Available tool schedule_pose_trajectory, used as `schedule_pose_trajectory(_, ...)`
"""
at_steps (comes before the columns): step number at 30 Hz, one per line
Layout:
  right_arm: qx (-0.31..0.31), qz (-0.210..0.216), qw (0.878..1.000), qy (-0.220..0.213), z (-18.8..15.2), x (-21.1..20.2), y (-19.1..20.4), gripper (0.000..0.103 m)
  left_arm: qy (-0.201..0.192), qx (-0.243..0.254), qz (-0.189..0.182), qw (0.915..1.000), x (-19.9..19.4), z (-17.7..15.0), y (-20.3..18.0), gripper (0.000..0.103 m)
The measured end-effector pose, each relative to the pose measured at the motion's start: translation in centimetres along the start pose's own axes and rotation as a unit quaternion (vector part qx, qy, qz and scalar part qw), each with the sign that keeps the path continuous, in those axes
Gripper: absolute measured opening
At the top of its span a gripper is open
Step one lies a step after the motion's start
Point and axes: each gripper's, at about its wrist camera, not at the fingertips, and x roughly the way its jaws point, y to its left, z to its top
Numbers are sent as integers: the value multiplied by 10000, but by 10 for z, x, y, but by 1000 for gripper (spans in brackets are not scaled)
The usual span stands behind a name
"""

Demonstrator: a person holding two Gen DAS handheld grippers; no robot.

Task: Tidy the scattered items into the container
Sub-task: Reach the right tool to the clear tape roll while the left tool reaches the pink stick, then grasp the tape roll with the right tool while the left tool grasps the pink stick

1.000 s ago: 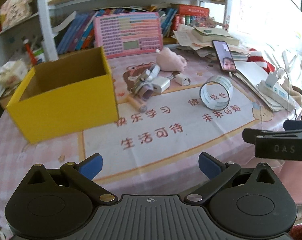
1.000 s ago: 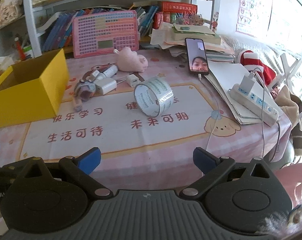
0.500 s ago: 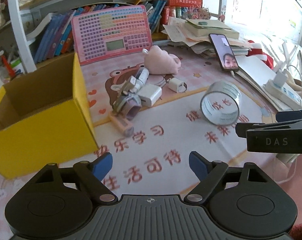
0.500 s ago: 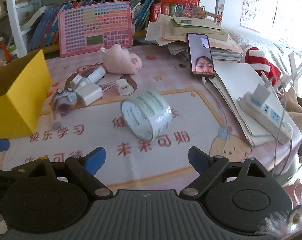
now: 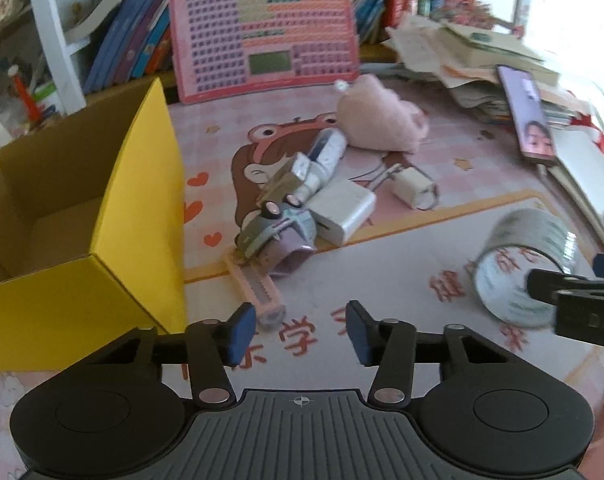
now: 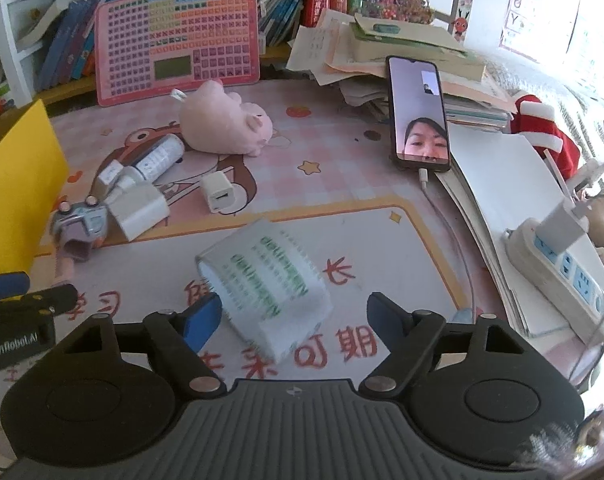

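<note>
The open yellow box (image 5: 102,240) stands at the left; its wall shows in the right wrist view (image 6: 18,184). My left gripper (image 5: 298,334) is open, its fingers just short of a pink utility knife (image 5: 258,292). Beyond lie a toy watch (image 5: 278,232), white charger (image 5: 342,212), small plug (image 5: 414,188), tube (image 5: 322,156) and pink plush pig (image 5: 382,120). My right gripper (image 6: 294,316) is open around the clear tape roll (image 6: 266,284), which lies on its side between the fingers.
A pink keyboard toy (image 6: 178,40) leans against the bookshelf behind. A phone (image 6: 418,112) rests on stacked papers at the right, with a power strip (image 6: 562,264) near the table's right edge. The mat (image 5: 382,280) covers the table.
Both grippers have moved forward and down. The left has closed in on the pink knife beside the box. The right has come around the tape roll.
</note>
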Motion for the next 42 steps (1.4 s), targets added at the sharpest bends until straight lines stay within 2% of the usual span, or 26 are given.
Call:
schedule_pose_trajectory(4,4,76,9999,82,5,13,-7,62,81,-140,358,9992,16,5,1,47)
schedule_pose_trajectory(5,4,113,9999,105,6,15,-9,55,106,-168,425,9989,20,7,1,47)
schedule_pose_trajectory(6,2,150,9998,129,6,18,-10,49,113,-186,476,9986,24,9,0,47)
schedule_pose_trajectory(11,99,375,9992,118,10,24,-21,32,201,-324,700,9968,39,18,0,45)
schedule_pose_trajectory(14,254,593,9978,162,12,26,-27,14,291,-480,777,9954,44,19,3,44)
schedule_pose_trajectory(19,356,847,9955,239,10,30,-29,10,356,-640,759,9944,49,18,7,40)
schedule_pose_trajectory(21,394,909,9948,241,10,31,-29,9,354,-659,781,9941,49,19,9,30)
schedule_pose_trajectory(24,413,959,9943,229,12,33,-28,9,373,-725,822,9933,48,19,12,24)
schedule_pose_trajectory(27,429,1020,9936,240,13,35,-26,9,415,-790,822,9926,40,15,12,23)
schedule_pose_trajectory(36,309,1324,9900,367,12,42,-11,9,460,-509,384,9969,14,5,6,23)
schedule_pose_trajectory(42,142,1429,9888,414,9,37,0,9,351,-569,208,9975,-2,-3,8,23)
